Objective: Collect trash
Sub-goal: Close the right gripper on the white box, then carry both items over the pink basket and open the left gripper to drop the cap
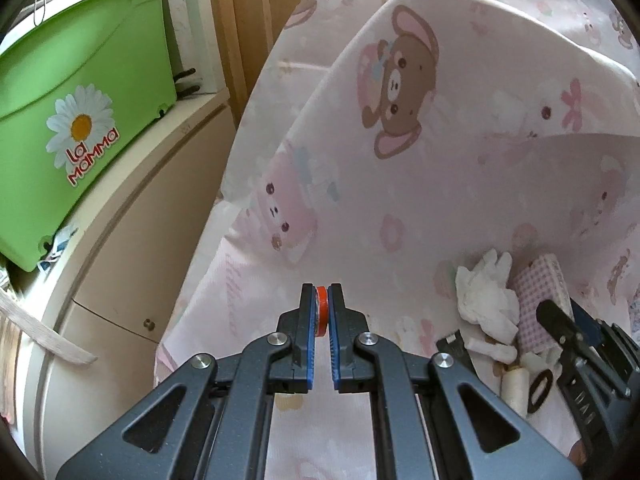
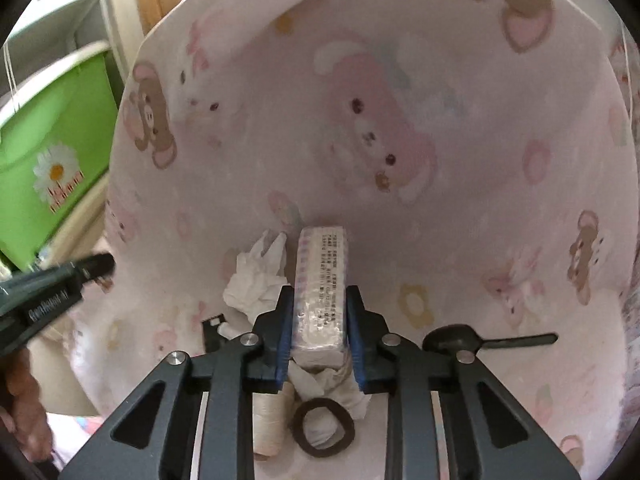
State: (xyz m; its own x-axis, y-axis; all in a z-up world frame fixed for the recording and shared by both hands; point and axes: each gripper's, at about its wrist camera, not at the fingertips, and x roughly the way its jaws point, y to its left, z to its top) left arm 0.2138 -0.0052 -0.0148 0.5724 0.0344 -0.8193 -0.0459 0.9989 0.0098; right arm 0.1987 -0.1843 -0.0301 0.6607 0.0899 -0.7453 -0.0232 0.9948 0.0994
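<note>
My left gripper (image 1: 321,293) is shut on a small red bottle cap (image 1: 321,309), held above the pink cartoon-print sheet (image 1: 400,200). My right gripper (image 2: 319,294) is shut on a pink checked tissue pack (image 2: 320,280), which also shows in the left wrist view (image 1: 538,292). Crumpled white tissue (image 2: 256,276) lies just left of the pack, also seen from the left wrist (image 1: 486,296). More white scraps (image 2: 320,384), a cream thread spool (image 2: 270,420) and a brown hair tie (image 2: 323,426) lie under the right gripper. The left gripper's side (image 2: 52,292) shows at the left of the right wrist view.
A green plastic bin (image 1: 76,92) with a daisy label stands on a cream cabinet (image 1: 132,248) to the left. A black spoon (image 2: 480,342) lies on the sheet to the right. A small black clip (image 2: 214,330) lies beside the tissue. The sheet rises behind like a wall.
</note>
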